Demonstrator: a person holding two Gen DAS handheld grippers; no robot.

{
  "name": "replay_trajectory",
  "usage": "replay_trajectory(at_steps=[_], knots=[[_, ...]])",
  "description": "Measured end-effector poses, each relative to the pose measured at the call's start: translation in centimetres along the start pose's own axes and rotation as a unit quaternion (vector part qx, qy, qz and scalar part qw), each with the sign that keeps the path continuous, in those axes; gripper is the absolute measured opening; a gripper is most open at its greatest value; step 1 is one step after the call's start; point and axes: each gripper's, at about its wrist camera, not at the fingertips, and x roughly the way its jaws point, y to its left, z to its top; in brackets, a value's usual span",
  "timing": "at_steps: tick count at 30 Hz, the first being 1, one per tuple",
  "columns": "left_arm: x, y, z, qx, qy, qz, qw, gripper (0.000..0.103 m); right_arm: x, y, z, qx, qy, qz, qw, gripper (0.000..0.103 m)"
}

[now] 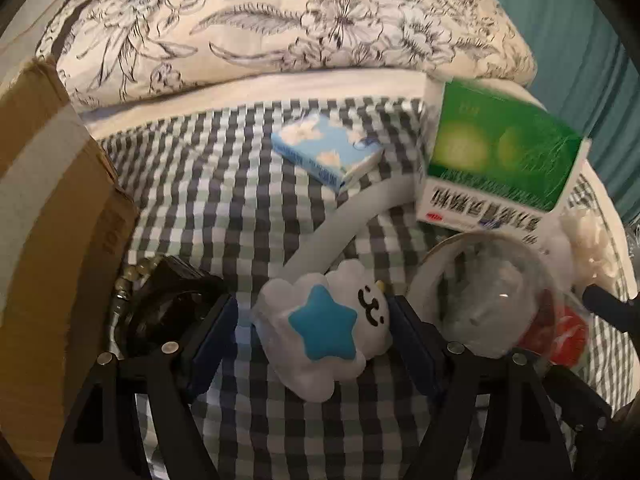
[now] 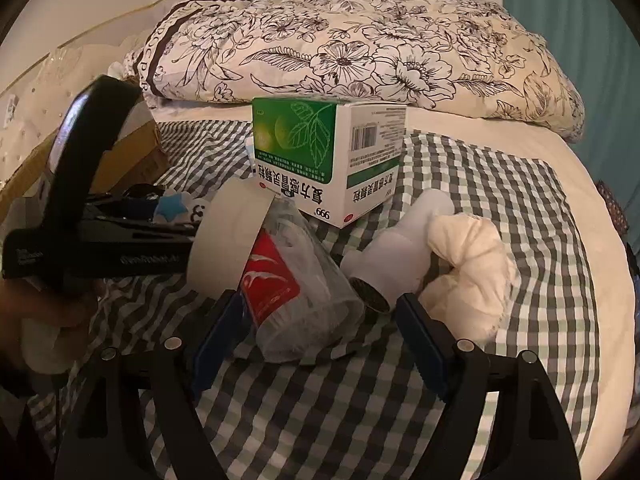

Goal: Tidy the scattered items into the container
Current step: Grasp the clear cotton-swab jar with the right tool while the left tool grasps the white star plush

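We have our left gripper [image 1: 312, 332] low over the checked bed [image 1: 224, 208], jaws wide open on either side of the cloud toy [image 1: 320, 328], which lies between the pads but with a gap at each side as far as we can tell. Its white band runs away from us toward the tissue pack [image 1: 326, 152] near the head of the bed, so its long axis follows the fingers and the jaws would close across its width. The cardboard box [image 1: 44, 208], we judge the container, stands at the bed's left edge, just left of this gripper, making the left hand the nearer one. Our right gripper [image 2: 320, 332] also hovers low and level, jaws wide open and holding nothing, with the crushed bottle [image 2: 296, 292] lying between them, a tape roll [image 2: 228, 240] to its left and the green carton [image 2: 328, 160] beyond.
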Motion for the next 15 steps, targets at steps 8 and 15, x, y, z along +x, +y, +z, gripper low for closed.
replay_trajectory(at_steps=[8, 15], knots=[[1.2, 0.2, 0.1, -0.005, 0.0, 0.005, 1.0, 0.069, 1.0, 0.3, 0.7, -0.007, 0.0, 0.007, 1.0, 0.079], [1.1, 0.9, 0.1, -0.02, -0.001, -0.008, 0.9998, 0.066, 1.8, 1.8, 1.0, -0.043, 0.016, -0.015, 0.999, 0.081]])
